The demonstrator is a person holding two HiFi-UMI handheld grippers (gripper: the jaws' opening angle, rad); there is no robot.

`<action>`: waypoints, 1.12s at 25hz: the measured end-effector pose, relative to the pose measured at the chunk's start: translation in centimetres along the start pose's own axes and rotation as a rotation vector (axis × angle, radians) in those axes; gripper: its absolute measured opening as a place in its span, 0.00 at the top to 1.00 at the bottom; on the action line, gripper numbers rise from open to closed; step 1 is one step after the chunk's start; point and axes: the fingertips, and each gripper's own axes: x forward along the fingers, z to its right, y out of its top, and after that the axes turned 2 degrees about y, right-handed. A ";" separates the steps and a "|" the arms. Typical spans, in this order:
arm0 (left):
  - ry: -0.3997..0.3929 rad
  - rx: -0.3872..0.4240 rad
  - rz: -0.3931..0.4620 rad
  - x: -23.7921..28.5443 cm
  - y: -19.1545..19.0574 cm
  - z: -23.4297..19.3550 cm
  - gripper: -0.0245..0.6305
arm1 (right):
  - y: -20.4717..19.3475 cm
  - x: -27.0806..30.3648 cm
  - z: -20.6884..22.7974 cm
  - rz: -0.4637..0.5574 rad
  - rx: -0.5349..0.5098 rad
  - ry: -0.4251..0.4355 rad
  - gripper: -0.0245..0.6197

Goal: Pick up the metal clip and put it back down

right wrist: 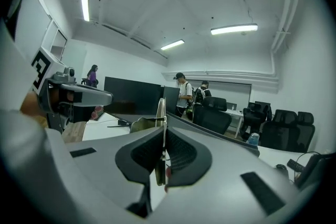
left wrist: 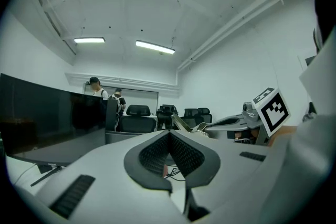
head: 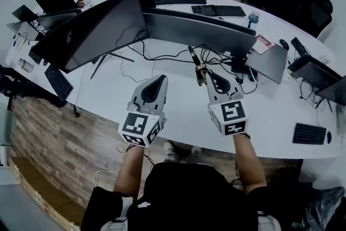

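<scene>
The metal clip (head: 195,64) is a thin brass-coloured strip held in the air above the white desk (head: 178,116). My right gripper (head: 205,76) is shut on it, and the clip juts out past the fingertips toward the monitors. In the right gripper view the clip (right wrist: 160,110) stands edge-on between the closed pads of the right gripper (right wrist: 164,134). My left gripper (head: 160,80) hovers beside it on the left, shut with nothing in it. In the left gripper view the left gripper (left wrist: 169,137) has its pads together, and the clip (left wrist: 181,123) shows to the right.
Dark monitors (head: 97,30) stand in a row behind the grippers, with black cables (head: 162,57) trailing on the desk below them. Keyboards (head: 219,10) lie beyond. Office chairs (right wrist: 215,115) and standing people (right wrist: 184,94) are farther back. The wooden desk front (head: 59,138) runs at the left.
</scene>
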 end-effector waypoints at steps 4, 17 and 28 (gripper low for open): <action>0.010 -0.020 -0.032 0.1 -1.7 -0.4 0.94 | -2.8 0.9 -1.0 -0.065 -0.011 0.036 0.92; 0.021 -0.066 -0.120 0.5 -6.6 -1.1 0.94 | -13.1 3.7 -4.0 -0.302 -0.061 0.158 0.92; 0.046 -0.109 -0.195 0.2 -10.9 -2.5 0.94 | -22.8 5.9 -5.6 -0.533 -0.279 0.233 0.92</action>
